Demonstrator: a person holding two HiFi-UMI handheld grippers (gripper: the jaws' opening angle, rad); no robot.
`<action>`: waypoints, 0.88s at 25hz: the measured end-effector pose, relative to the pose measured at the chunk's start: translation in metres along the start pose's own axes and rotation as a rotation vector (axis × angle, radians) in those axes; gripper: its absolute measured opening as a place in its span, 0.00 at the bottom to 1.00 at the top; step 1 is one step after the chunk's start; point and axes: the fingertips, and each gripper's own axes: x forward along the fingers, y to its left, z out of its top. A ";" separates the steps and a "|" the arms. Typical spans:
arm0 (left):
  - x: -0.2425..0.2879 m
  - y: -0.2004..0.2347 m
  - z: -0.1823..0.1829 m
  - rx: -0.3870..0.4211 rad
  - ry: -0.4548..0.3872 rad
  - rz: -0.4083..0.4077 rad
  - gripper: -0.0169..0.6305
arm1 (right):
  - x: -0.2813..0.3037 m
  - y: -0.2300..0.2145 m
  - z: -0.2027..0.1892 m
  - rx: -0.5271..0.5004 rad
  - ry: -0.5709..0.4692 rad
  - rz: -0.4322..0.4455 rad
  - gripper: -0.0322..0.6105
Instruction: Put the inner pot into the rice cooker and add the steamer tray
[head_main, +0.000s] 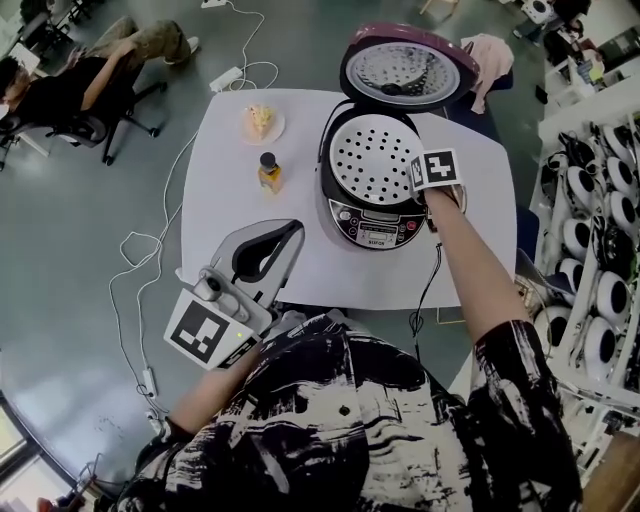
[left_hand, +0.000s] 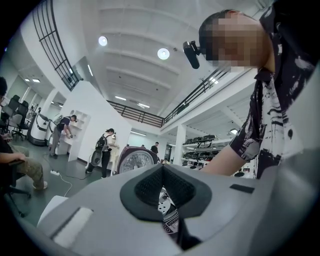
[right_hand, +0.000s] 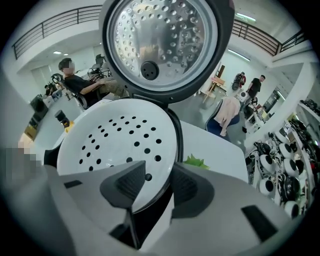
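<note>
The steamer tray (head_main: 375, 158) sits in the rice cooker (head_main: 372, 228) on the table's (head_main: 225, 215) right half. Its right rim lies between your right gripper's (right_hand: 159, 184) slightly parted jaws, so I'd back straight off. Your left gripper (head_main: 268, 252), jaws together, hovers at the near-left corner.

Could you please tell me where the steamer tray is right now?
In the head view the steamer tray sits in the open rice cooker on the right half of the table, its rim between the right gripper's jaws.
</note>
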 end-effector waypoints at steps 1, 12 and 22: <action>0.000 -0.002 0.000 0.000 0.001 -0.003 0.03 | -0.001 0.000 -0.002 -0.015 0.005 -0.006 0.27; -0.002 -0.012 0.002 0.006 0.009 -0.026 0.03 | -0.008 0.001 -0.007 -0.054 -0.004 -0.011 0.30; -0.001 -0.019 -0.001 0.008 0.020 -0.024 0.03 | 0.009 0.002 -0.007 -0.299 -0.005 -0.111 0.34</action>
